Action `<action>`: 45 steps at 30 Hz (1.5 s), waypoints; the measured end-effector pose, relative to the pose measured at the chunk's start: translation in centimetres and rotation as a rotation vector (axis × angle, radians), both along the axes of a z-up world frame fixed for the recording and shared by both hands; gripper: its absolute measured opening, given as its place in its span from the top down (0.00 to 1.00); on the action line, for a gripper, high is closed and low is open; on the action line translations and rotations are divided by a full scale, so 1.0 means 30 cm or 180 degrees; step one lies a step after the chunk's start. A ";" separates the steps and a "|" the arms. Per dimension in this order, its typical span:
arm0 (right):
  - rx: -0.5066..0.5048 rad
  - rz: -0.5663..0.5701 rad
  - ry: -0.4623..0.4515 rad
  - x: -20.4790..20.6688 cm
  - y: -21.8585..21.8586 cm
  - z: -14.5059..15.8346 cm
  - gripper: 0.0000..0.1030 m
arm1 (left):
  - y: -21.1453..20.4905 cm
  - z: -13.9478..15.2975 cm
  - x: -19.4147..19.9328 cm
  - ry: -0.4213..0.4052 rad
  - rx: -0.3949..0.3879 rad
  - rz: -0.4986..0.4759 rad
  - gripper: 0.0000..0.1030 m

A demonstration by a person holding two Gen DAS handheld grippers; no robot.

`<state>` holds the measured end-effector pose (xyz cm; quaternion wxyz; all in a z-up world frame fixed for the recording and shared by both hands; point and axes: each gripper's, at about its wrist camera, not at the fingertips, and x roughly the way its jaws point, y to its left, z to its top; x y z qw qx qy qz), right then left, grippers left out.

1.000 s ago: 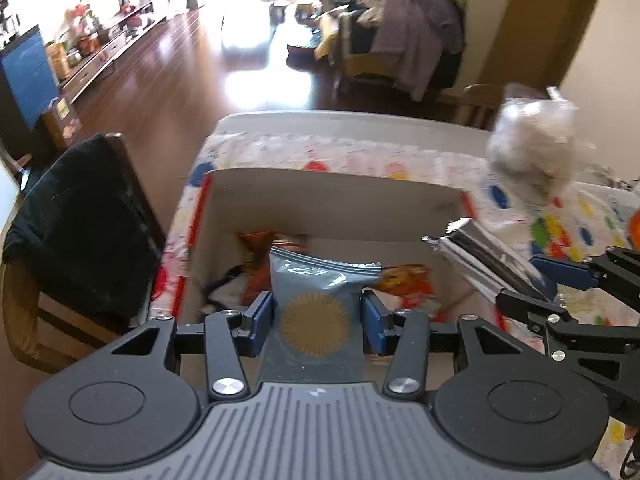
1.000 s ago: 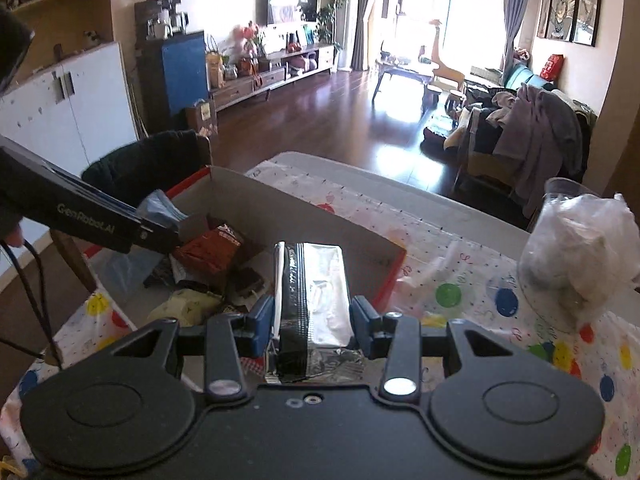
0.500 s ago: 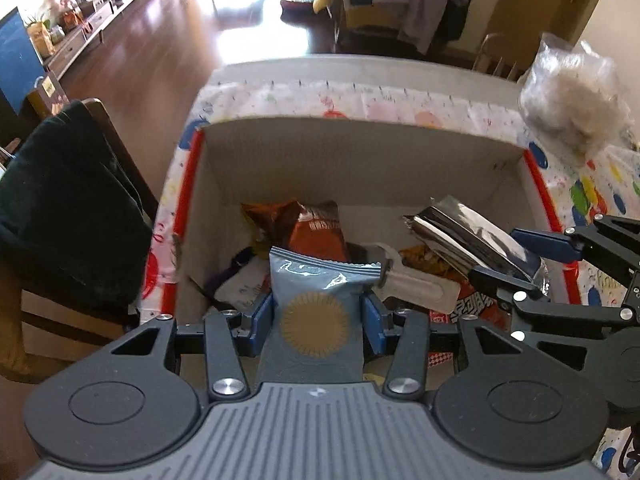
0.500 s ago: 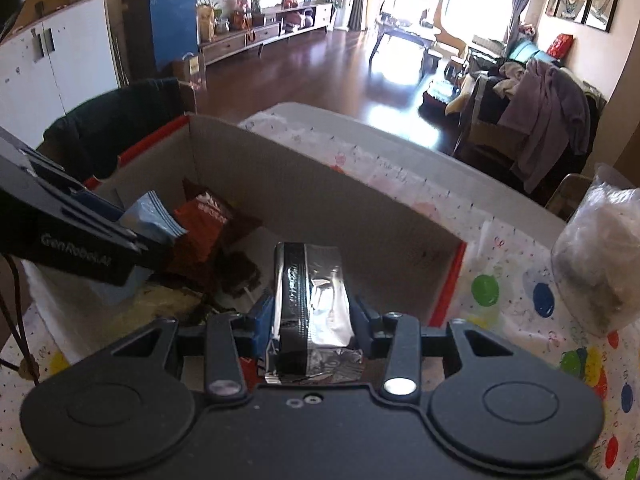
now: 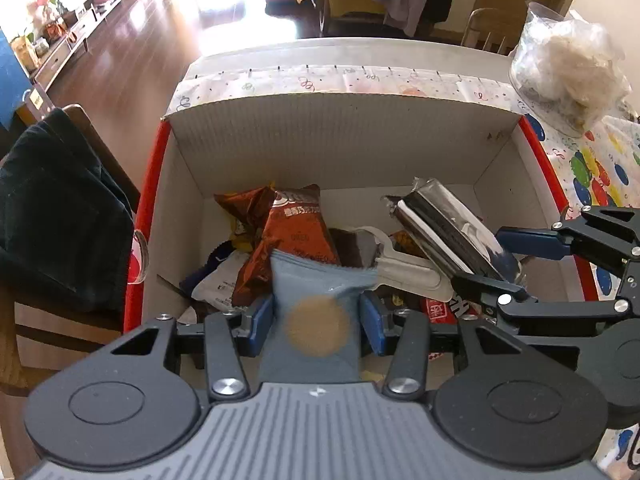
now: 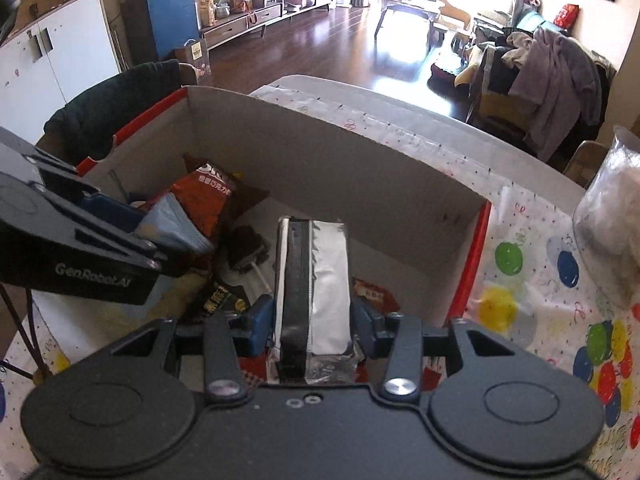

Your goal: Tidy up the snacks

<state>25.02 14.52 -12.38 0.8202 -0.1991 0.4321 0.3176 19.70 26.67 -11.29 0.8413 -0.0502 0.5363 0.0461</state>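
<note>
My left gripper [image 5: 316, 320] is shut on a grey-blue snack packet [image 5: 312, 312] with a gold disc, held over the near side of an open cardboard box [image 5: 340, 120] with red outer walls. My right gripper [image 6: 312, 320] is shut on a silver and black foil pack [image 6: 316, 276], also over the box [image 6: 320, 152]; that pack shows in the left wrist view [image 5: 444, 224]. In the box lie several snacks, among them a red-brown bag [image 5: 292, 236] and a white sachet [image 5: 404, 272]. The left gripper shows in the right wrist view [image 6: 132, 236] at the left.
The box stands on a table with a dotted cloth [image 6: 552, 280]. A clear bag of pale food [image 5: 568, 68] sits at the back right. A chair with dark clothing [image 5: 52, 216] stands left of the box. Living room floor and furniture lie beyond.
Both grippers have moved forward and down over the box with their packs still held. The box interior now fills both views.
</note>
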 end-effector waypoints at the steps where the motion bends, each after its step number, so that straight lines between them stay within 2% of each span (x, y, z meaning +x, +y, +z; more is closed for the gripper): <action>1: 0.0021 -0.0007 0.0017 0.000 -0.004 0.002 0.57 | -0.002 -0.001 0.004 0.0004 0.0005 0.0002 0.54; 3: 0.0061 -0.0010 0.0040 -0.005 -0.015 0.009 0.53 | -0.005 0.000 -0.003 -0.0008 0.0000 0.0005 0.51; 5: 0.0105 -0.0014 0.0038 -0.015 -0.025 0.020 0.47 | -0.009 0.002 -0.010 -0.0028 0.0016 0.0011 0.46; 7: 0.0164 -0.0015 0.0020 -0.030 -0.039 0.036 0.38 | -0.010 0.009 -0.022 -0.0069 0.0031 0.0014 0.45; 11: 0.0281 -0.0028 -0.0002 -0.059 -0.065 0.075 0.36 | -0.011 0.035 -0.053 -0.0161 0.0020 0.0020 0.42; 15: 0.0415 -0.0046 -0.0060 -0.090 -0.096 0.125 0.27 | -0.014 0.080 -0.095 -0.0347 0.0004 0.0046 0.32; 21: 0.0621 -0.0083 -0.0107 -0.130 -0.140 0.192 0.17 | -0.027 0.144 -0.158 -0.0641 0.0026 0.0085 0.27; 25: 0.0739 -0.0095 -0.0205 -0.162 -0.164 0.235 0.06 | -0.041 0.190 -0.202 -0.0809 0.0039 0.0069 0.25; 28: 0.0857 -0.0078 -0.0254 -0.192 -0.187 0.267 0.01 | -0.050 0.223 -0.235 -0.0920 0.0053 0.0071 0.22; 34: 0.0997 -0.0016 -0.0348 -0.252 -0.225 0.317 0.00 | -0.059 0.273 -0.303 -0.1048 0.0035 0.0117 0.21; 40: 0.1120 -0.0145 -0.0399 -0.293 -0.259 0.337 0.00 | -0.062 0.302 -0.366 -0.1184 0.0018 0.0161 0.15; 45: 0.1254 -0.0226 -0.0399 -0.323 -0.288 0.345 0.00 | -0.072 0.306 -0.415 -0.1249 -0.0029 0.0161 0.02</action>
